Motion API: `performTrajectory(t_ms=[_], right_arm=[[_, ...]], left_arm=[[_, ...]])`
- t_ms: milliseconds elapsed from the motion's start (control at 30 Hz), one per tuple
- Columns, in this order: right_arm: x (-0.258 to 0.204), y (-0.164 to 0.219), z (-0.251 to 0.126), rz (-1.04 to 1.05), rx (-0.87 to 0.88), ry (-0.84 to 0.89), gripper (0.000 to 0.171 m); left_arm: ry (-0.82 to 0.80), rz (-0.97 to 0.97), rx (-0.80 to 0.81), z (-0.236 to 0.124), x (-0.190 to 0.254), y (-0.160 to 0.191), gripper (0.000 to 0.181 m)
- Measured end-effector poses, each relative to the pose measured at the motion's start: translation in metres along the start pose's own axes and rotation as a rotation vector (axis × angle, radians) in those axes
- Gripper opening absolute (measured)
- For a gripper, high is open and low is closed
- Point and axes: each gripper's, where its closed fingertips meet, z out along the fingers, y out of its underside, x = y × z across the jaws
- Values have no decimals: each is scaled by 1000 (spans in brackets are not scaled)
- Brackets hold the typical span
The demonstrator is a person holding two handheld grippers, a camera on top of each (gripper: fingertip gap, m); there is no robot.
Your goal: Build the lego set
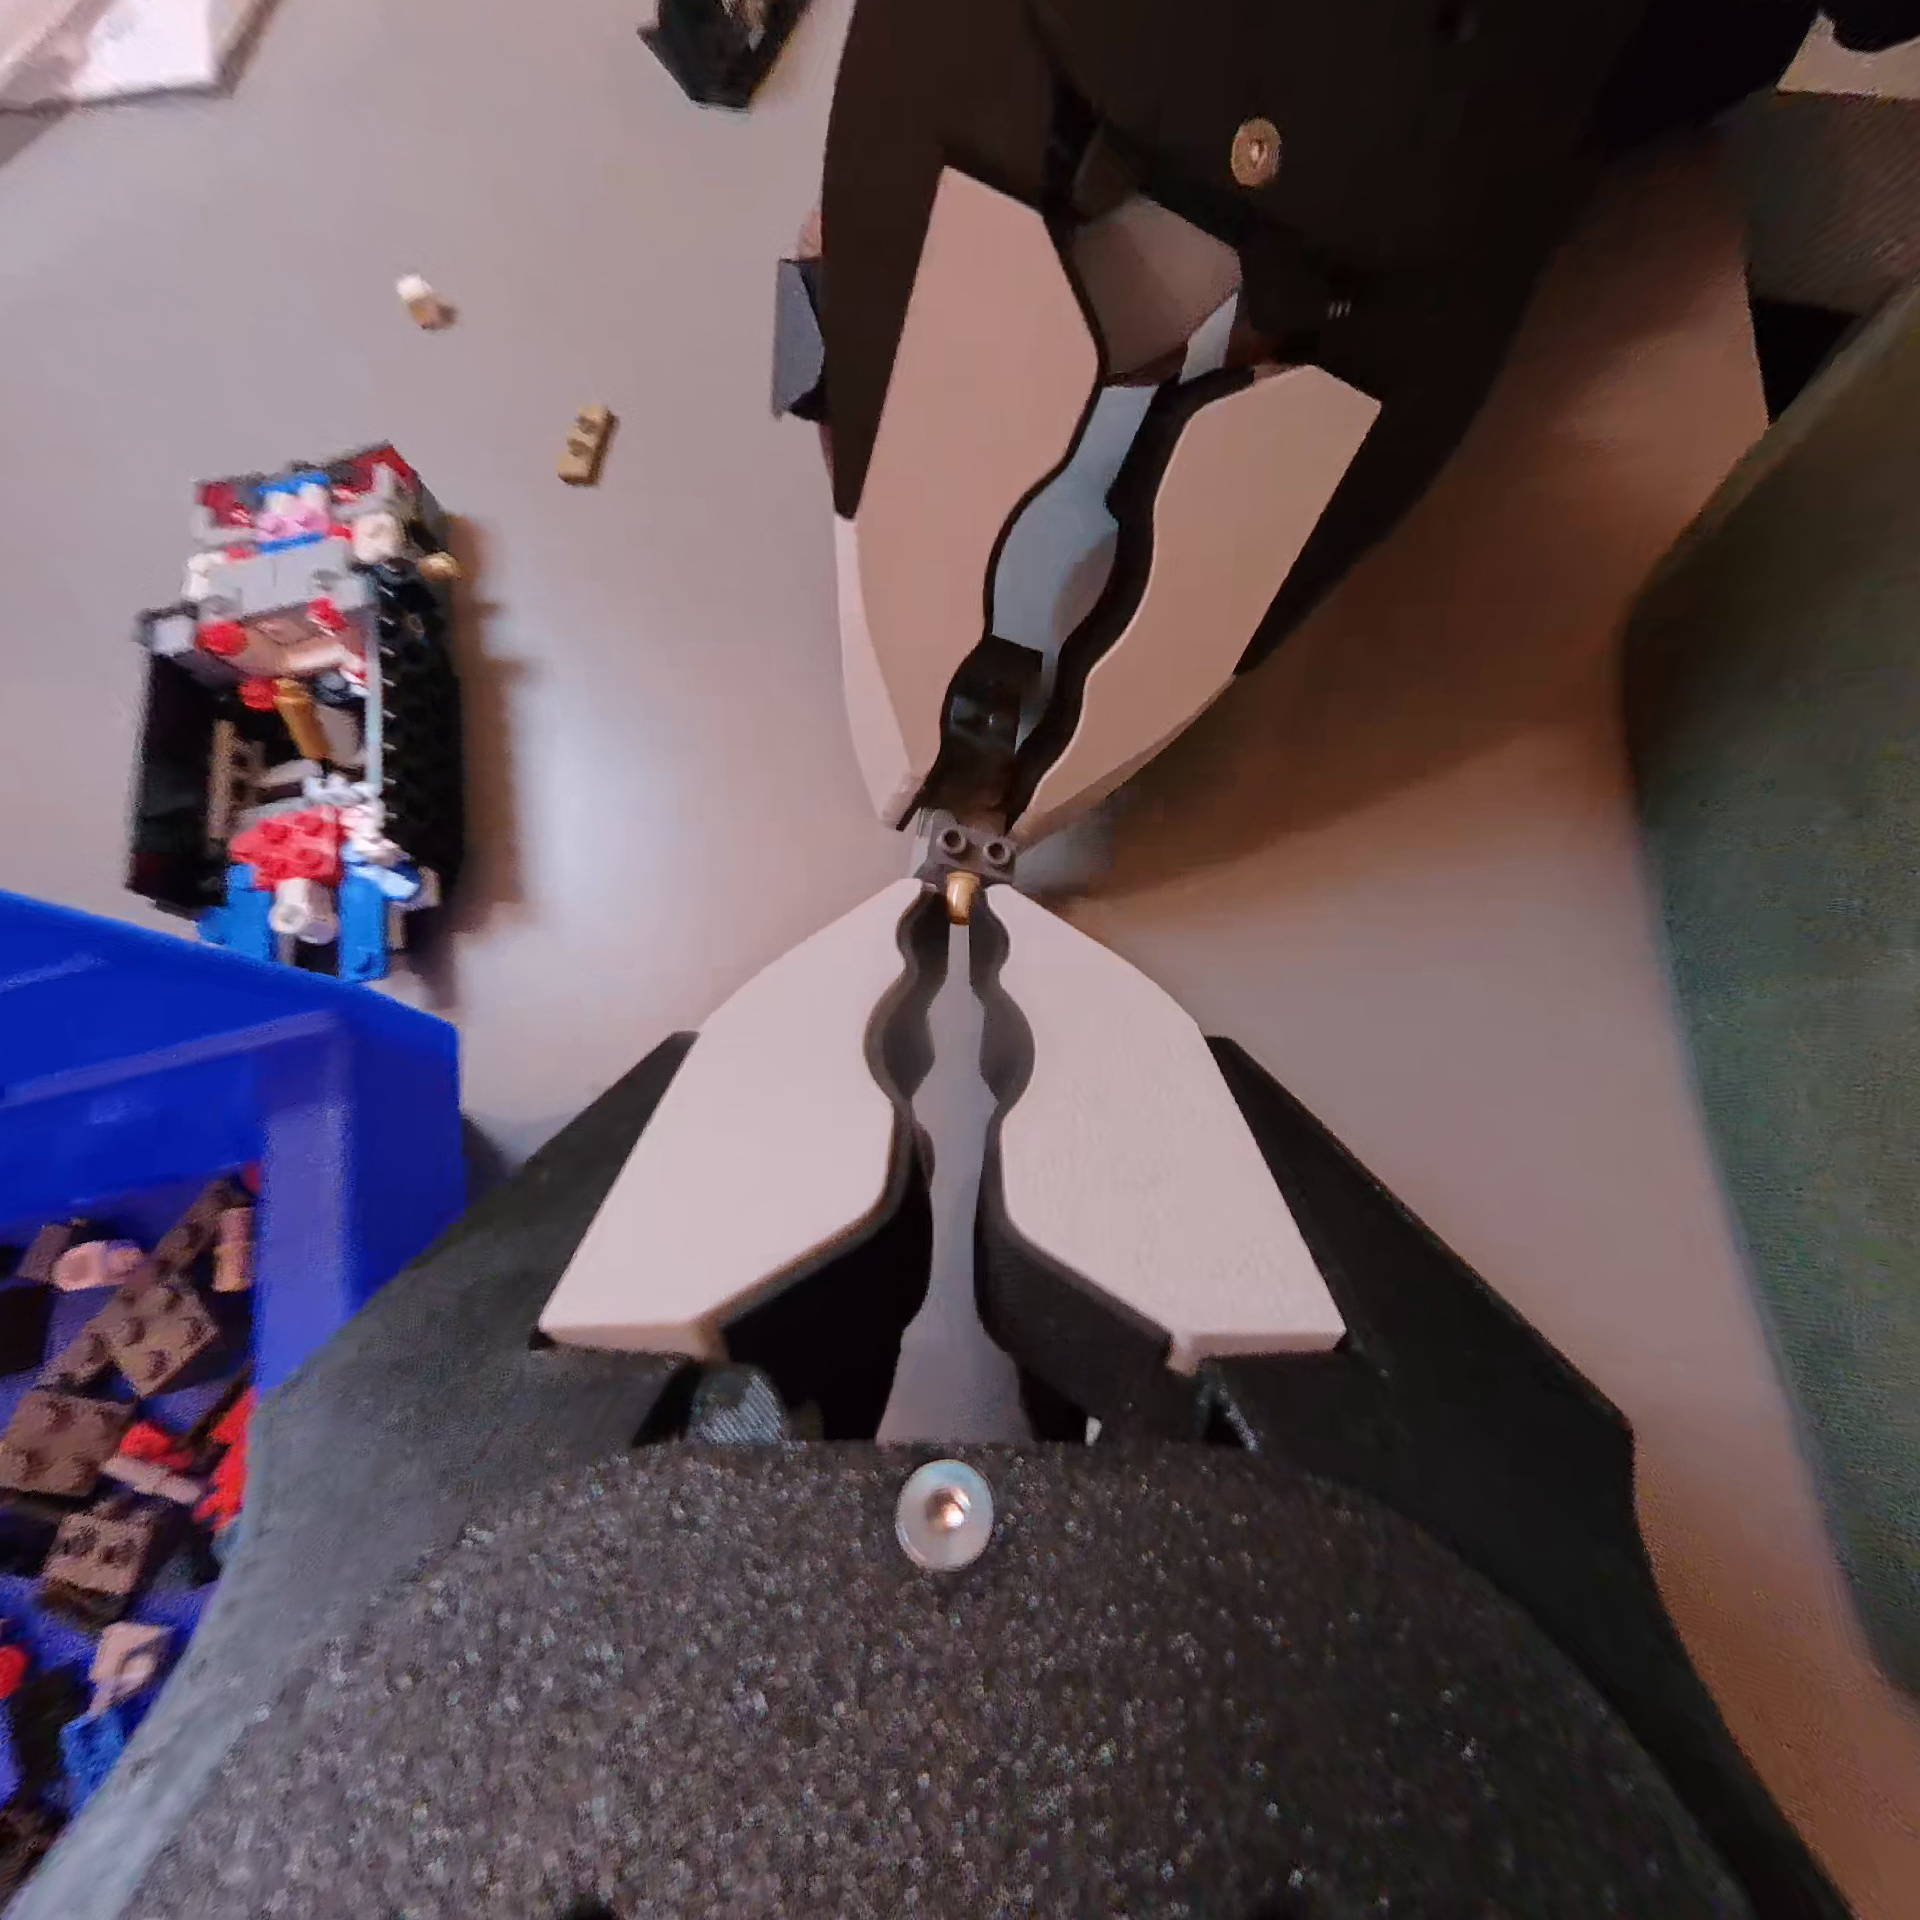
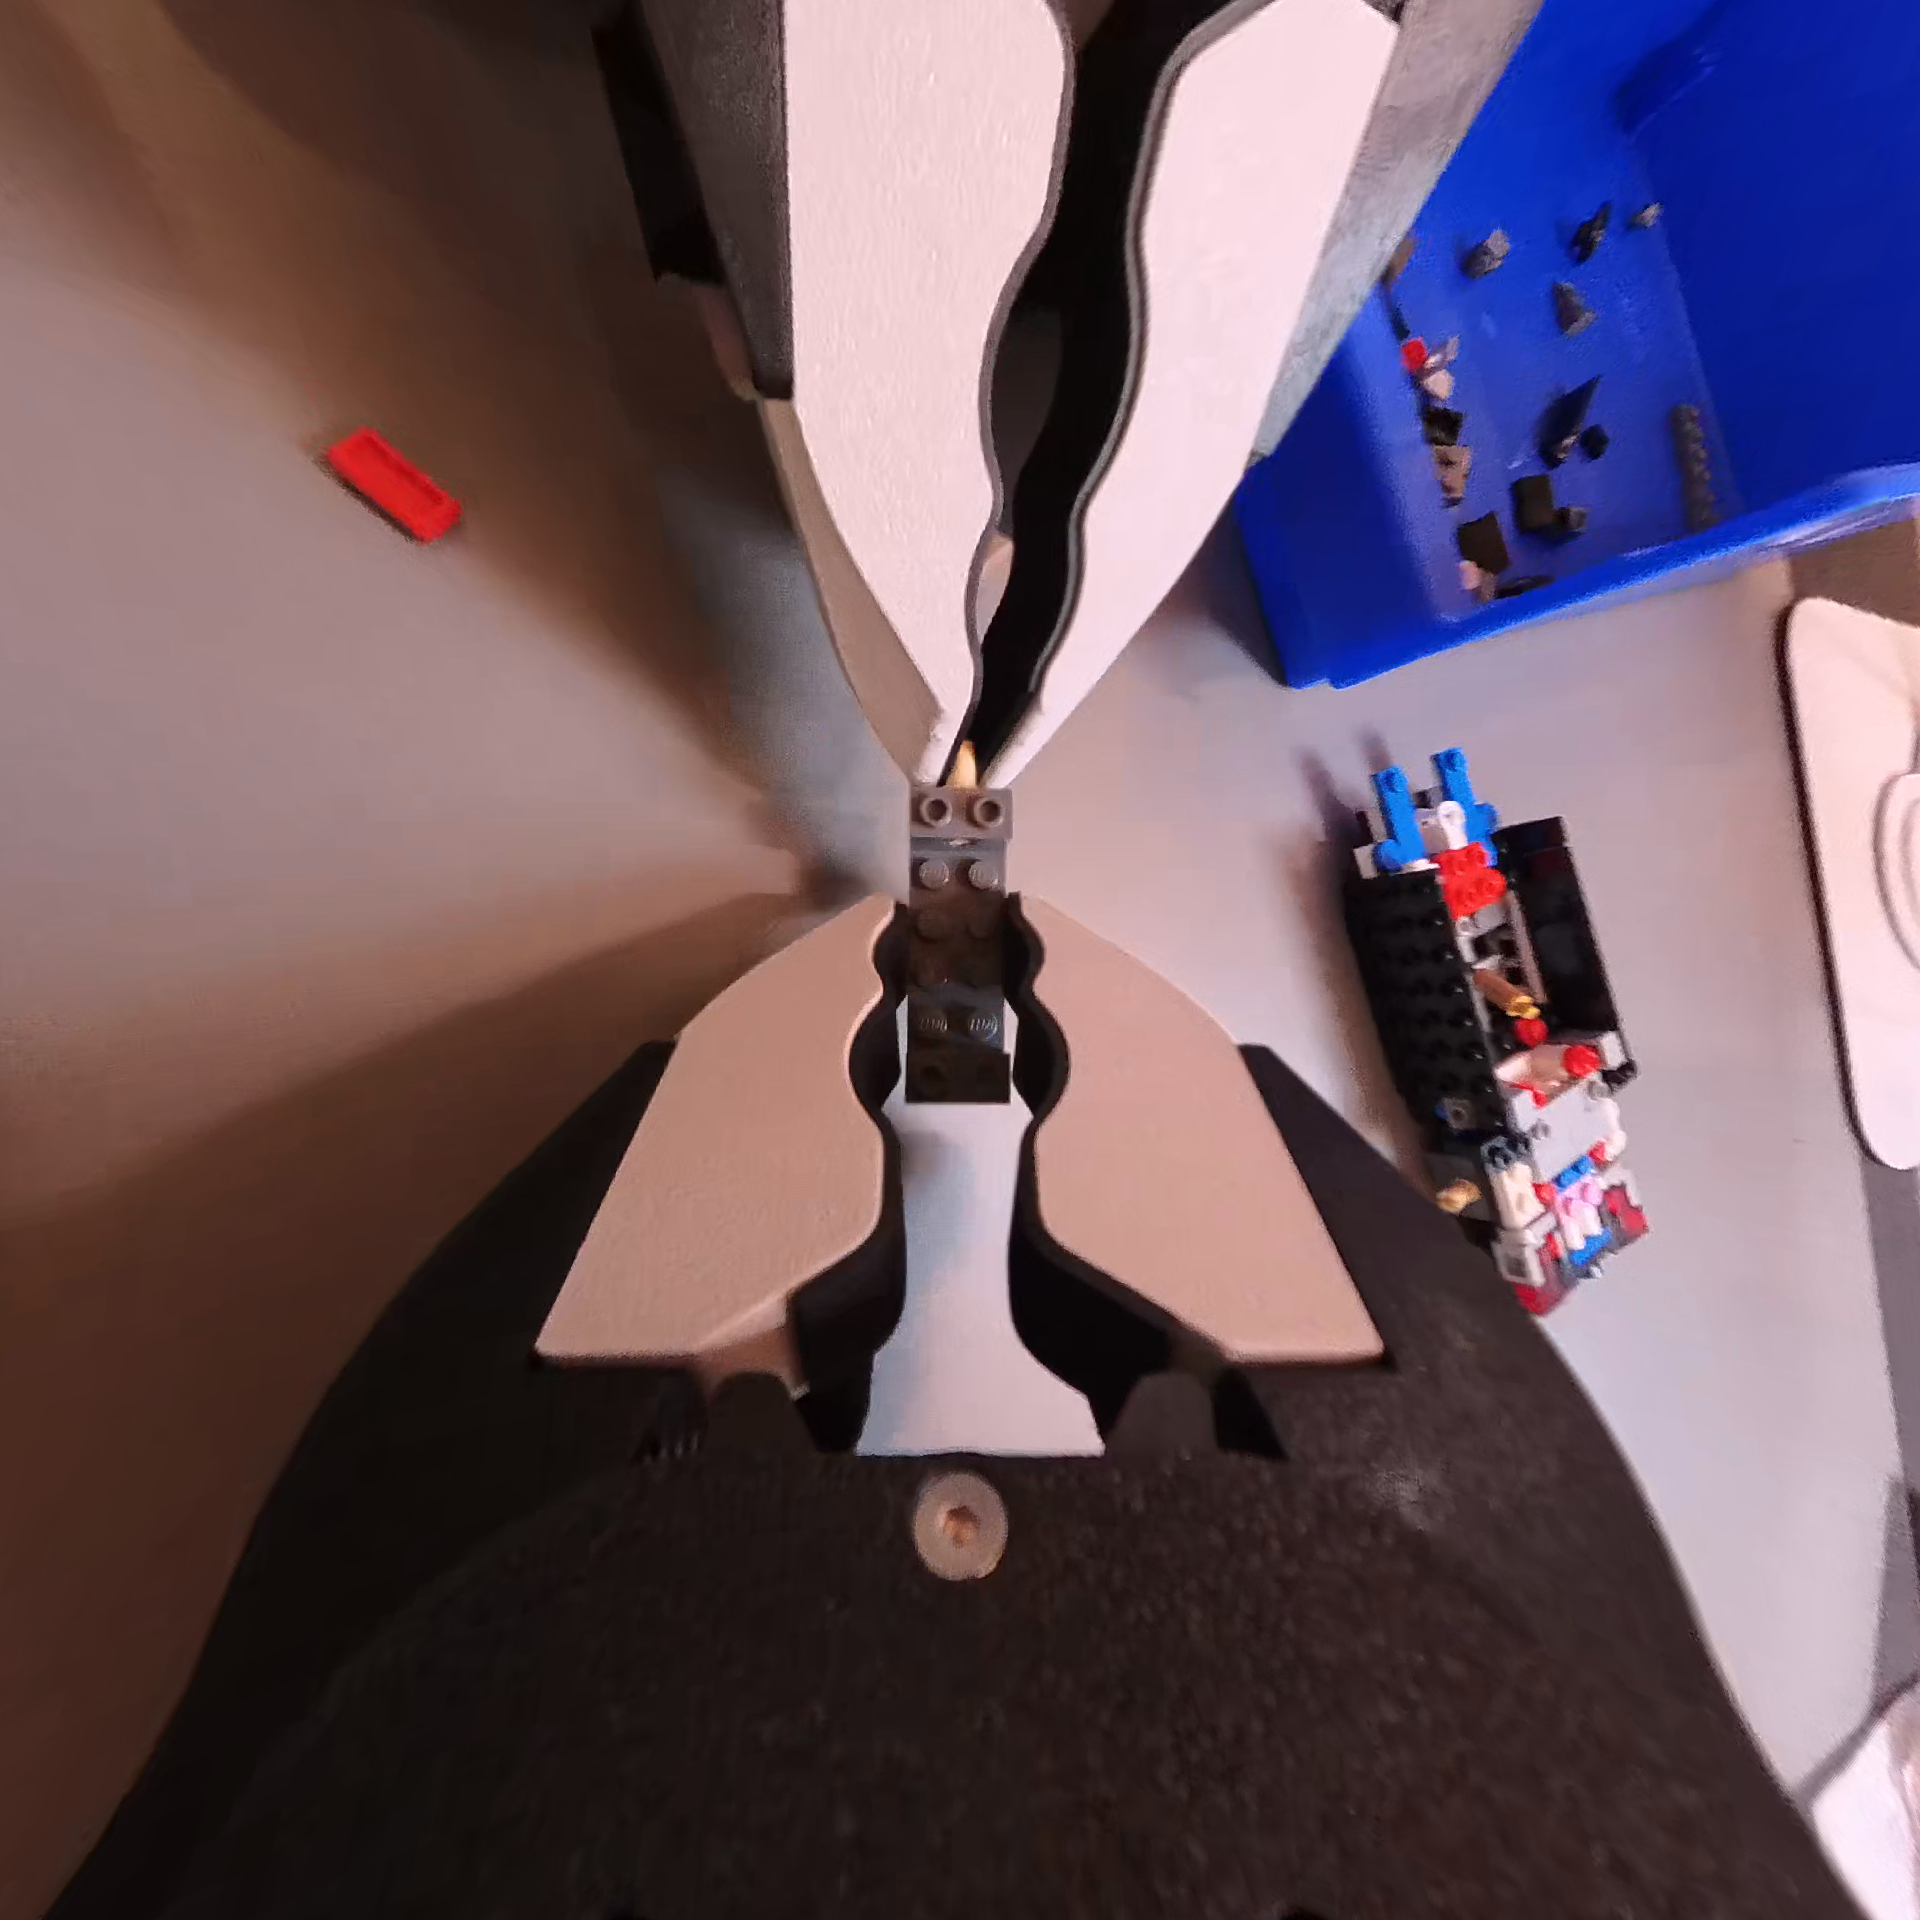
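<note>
Bin [image 1: 208,1060]: blue plastic, smooth walls, at 8 o'clock in the left wrist view; loose brown, red and black bricks lie inside.
Model [image 1: 301,717]: half-built block of black, grey, red, blue and white bricks, lying on the surface at 9 o'clock, well apart from both tools.
Loose bits: two small tan pieces [image 1: 587,442] on the surface at 10 o'clock; a flat red tile [image 2: 395,483] at 10 o'clock in the right wrist view.
Left tool [image 1: 961,904]: pale fingers with wavy black inner edges, nearly closed, pinching a tiny gold piece [image 1: 964,894] at the tips.
Stack [image 2: 958,935]: a short column of grey and dark studded plates, held in the air at centre between the two tools.
Right tool [image 2: 956,997]: narrowed onto the dark end of the stack; the grey end sticks out toward the gold piece, touching or almost touching it.
Handling, judged: all hard, glossy plastic, very light and rigid. The gold piece is small and rounded, likely to slip or twist. The stack can come apart at its joints, so grip its flat sides.
Surface [image 2: 1195,831]: smooth, pale grey, matte.
</note>
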Motion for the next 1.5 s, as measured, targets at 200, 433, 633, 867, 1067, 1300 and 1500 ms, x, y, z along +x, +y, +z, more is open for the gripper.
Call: performTrajectory(t_ms=[200, 433, 633, 867, 1067, 1300, 1500], right_arm=[[20, -26, -24, 88, 145, 38, 17], [58, 10, -50, 309, 174, 58, 17], [55, -3, -42, 262, 194, 58, 17], [45, 7, -26, 282, 189, 12, 17], [44, -7, -28, 276, 278, 36, 17], [28, -19, -19, 197, 263, 37, 17], [36, -28, -26, 125, 300, 157, 18]], left_arm=[[-31, -7, 145, -27, -9, -30, 5], [-175, -190, 311, -96, -61, -32, 5], [-526, -334, 51, -85, -115, 24, 5], [-572, -421, 12, -82, -125, 38, 58], [-215, -401, 235, -56, -73, -10, 37], [247, -770, 378, -13, -26, -41, 32], [217, -570, 368, -25, -20, -49, 17]])
